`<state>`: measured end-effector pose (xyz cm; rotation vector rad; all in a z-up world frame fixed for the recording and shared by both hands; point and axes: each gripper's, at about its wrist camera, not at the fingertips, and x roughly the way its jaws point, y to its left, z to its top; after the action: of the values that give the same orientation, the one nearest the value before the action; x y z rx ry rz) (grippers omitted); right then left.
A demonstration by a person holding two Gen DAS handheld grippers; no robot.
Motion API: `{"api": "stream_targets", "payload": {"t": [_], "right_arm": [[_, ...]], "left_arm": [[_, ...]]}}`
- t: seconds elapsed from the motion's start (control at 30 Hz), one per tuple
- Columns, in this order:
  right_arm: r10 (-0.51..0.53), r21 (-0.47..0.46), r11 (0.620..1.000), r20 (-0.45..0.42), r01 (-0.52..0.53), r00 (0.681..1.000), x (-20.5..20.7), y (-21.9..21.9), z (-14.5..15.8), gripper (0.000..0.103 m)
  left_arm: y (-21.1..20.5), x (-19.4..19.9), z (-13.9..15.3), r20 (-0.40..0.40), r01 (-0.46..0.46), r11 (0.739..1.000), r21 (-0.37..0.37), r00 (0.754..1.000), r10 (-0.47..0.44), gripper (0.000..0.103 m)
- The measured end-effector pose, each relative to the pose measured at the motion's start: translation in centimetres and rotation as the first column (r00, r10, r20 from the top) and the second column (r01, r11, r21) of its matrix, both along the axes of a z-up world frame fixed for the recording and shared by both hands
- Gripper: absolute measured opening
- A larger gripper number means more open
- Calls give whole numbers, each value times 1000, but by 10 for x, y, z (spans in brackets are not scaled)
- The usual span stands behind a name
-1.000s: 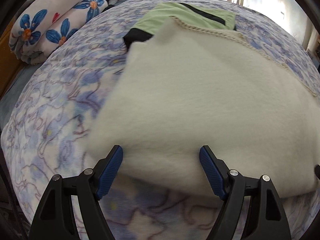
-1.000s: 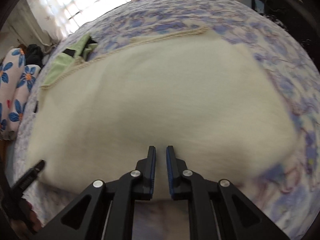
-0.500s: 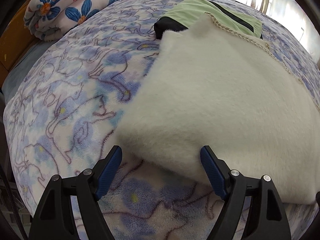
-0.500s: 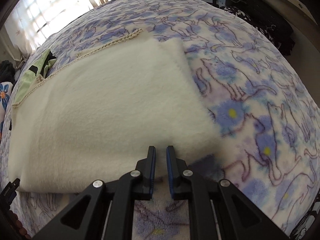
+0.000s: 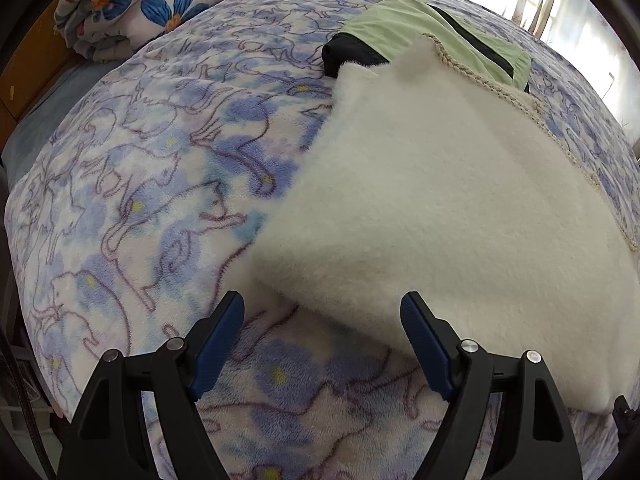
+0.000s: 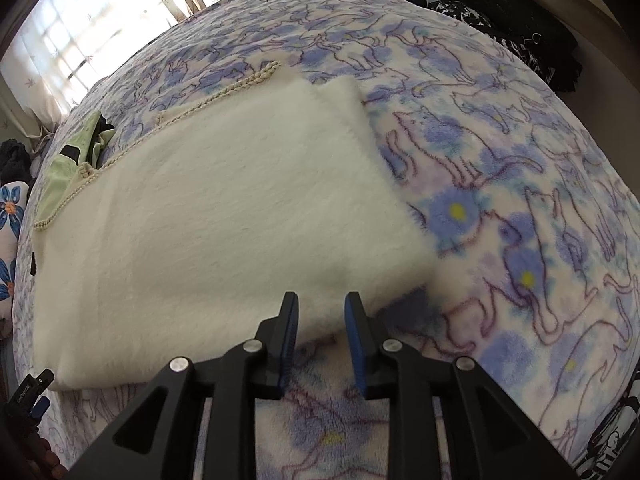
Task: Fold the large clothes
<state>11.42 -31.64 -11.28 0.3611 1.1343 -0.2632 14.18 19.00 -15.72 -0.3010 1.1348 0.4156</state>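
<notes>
Folded cream-white fluffy fleece garment (image 5: 440, 216) lies flat on the bed, a rough rectangle with a braided cord trim (image 5: 492, 88) along its far edge. Its near fold faces both grippers. Far left corner overlaps a pale green cloth with black bands (image 5: 420, 28), which lies partly under it.

Left gripper (image 5: 322, 322): jaws spread wide, blue pads clear of any fabric, nothing held; the garment's near left corner sits just beyond and between the fingertips. Right gripper (image 6: 320, 310): jaws have just been opening, now a narrow gap, nothing pinched between the pads; the garment's near edge lies just ahead of them, towards its right corner.

Under everything: plush bedspread printed with blue flowers and outlined cats (image 6: 520, 208). Rolled white quilt with large blue flowers (image 5: 152, 0) sits at the far left of the bed, well apart from the garment. Bright curtained window (image 6: 80, 32) beyond the bed
</notes>
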Motion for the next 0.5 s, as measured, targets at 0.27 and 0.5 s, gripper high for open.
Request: {"api": "stream_targets", "payload": {"t": [0.27,0.5], "right_arm": [[46,9,999,10,-46,999,-5,17,16,24],[100,19,995,19,-100,995,-7,36,30,26]], "left_arm": [[-1,-13,14,-2,10,999,-35,1000,-10,80],[-4,-21,23,-15,21,995,-102,1000,-22,80]]}}
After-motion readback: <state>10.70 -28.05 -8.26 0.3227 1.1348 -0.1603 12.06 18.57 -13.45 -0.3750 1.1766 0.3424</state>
